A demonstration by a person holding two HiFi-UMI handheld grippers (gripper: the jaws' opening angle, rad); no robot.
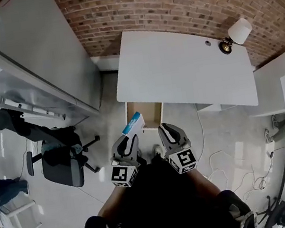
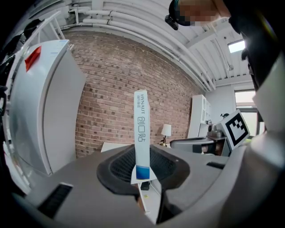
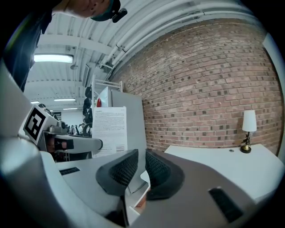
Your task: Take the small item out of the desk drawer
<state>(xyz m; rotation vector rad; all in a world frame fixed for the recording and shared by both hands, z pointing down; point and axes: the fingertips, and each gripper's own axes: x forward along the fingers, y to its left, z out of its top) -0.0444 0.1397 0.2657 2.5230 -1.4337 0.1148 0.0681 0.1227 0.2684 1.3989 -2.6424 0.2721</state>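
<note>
A flat white box with a blue end (image 1: 133, 122) is held upright in my left gripper (image 1: 129, 139), above the open desk drawer (image 1: 154, 115). In the left gripper view the box (image 2: 141, 133) stands on edge between the pads, with my left gripper (image 2: 142, 174) shut on its lower end. The box's printed face (image 3: 109, 129) also shows in the right gripper view. My right gripper (image 1: 167, 132) hovers beside it, to the right, over the drawer's front. Its jaws (image 3: 141, 171) stand a narrow gap apart with nothing between them.
The white desk (image 1: 178, 69) lies ahead against a brick wall, with a small lamp (image 1: 236, 34) at its far right corner. A tall grey cabinet (image 1: 35, 62) stands to the left, a black office chair (image 1: 59, 157) below it. Cables lie on the floor at the right.
</note>
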